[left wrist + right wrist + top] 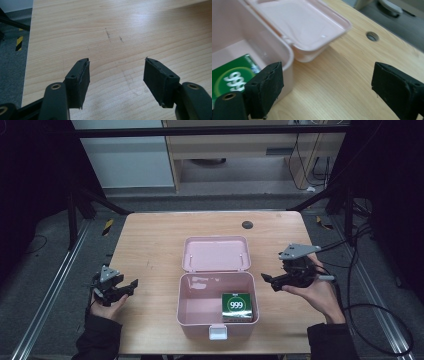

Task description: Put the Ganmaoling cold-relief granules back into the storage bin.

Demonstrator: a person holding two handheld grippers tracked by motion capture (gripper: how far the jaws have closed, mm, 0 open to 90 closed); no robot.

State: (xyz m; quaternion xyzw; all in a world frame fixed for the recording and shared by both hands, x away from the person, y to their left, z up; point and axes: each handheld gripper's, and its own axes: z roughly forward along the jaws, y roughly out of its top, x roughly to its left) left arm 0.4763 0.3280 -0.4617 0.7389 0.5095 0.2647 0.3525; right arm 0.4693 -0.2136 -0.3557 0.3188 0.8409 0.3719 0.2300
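The green box [236,307] lies in the pink case [187,312]; the right tool [266,279], wide and empty, could knock the raised lid [216,254] shut.

Black grippers [131,284] w/ grey plates (dark sleeves [97,340]).

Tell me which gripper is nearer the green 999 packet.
Right. The right gripper hangs open just right of the pink box holding the green 999 packet; the left gripper sits open farther off, left of the box.
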